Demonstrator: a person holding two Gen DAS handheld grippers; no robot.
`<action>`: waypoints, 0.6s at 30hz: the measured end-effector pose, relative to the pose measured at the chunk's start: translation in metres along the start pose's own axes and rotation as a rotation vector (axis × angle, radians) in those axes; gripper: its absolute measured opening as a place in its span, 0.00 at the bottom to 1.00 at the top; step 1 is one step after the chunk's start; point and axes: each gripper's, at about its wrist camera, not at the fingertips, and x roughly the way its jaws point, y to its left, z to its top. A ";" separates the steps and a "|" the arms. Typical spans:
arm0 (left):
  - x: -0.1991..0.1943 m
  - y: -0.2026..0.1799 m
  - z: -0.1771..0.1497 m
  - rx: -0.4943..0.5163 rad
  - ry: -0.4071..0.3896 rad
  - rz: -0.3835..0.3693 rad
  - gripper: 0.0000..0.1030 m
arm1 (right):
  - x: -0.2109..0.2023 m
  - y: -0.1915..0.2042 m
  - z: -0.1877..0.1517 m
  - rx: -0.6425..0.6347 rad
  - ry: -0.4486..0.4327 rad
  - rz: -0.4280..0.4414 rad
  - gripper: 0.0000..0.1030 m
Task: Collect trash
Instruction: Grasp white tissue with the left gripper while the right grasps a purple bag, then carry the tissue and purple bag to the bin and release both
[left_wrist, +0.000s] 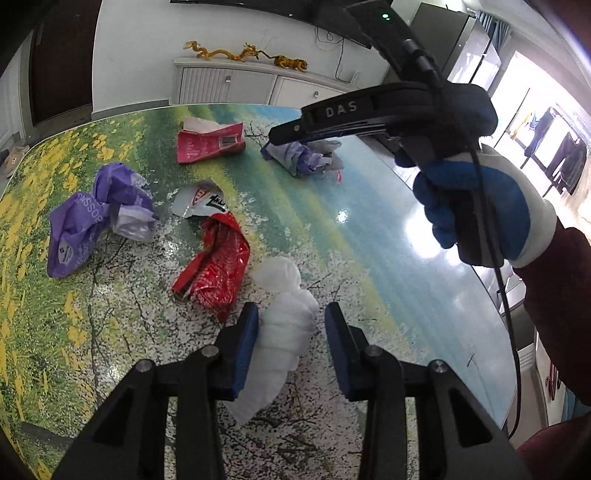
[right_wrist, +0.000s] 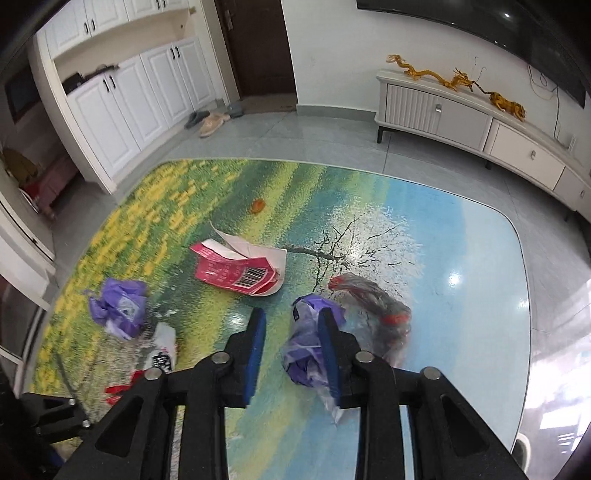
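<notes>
Trash lies on a table with a landscape print. My left gripper is open, its jaws on either side of a crumpled white tissue that lies against the left pad. A red wrapper, a purple bag and a pink carton lie beyond. My right gripper is open above the table, with a purple-and-clear plastic bag beside its right finger. The right gripper also shows in the left wrist view, held by a gloved hand over that bag.
A white torn wrapper lies by the red one. A small orange object sits far on the table. A clear bag with red bits lies right of the purple bag. A white cabinet stands by the wall.
</notes>
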 end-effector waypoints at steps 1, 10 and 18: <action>0.000 0.001 0.000 -0.005 -0.003 -0.006 0.34 | 0.003 0.001 0.001 0.000 0.008 -0.002 0.52; -0.006 0.006 -0.008 -0.033 -0.018 -0.028 0.26 | 0.015 0.011 -0.013 -0.005 0.051 0.035 0.51; -0.013 0.005 -0.017 -0.047 -0.029 -0.015 0.20 | 0.017 0.019 -0.013 -0.004 0.050 0.036 0.28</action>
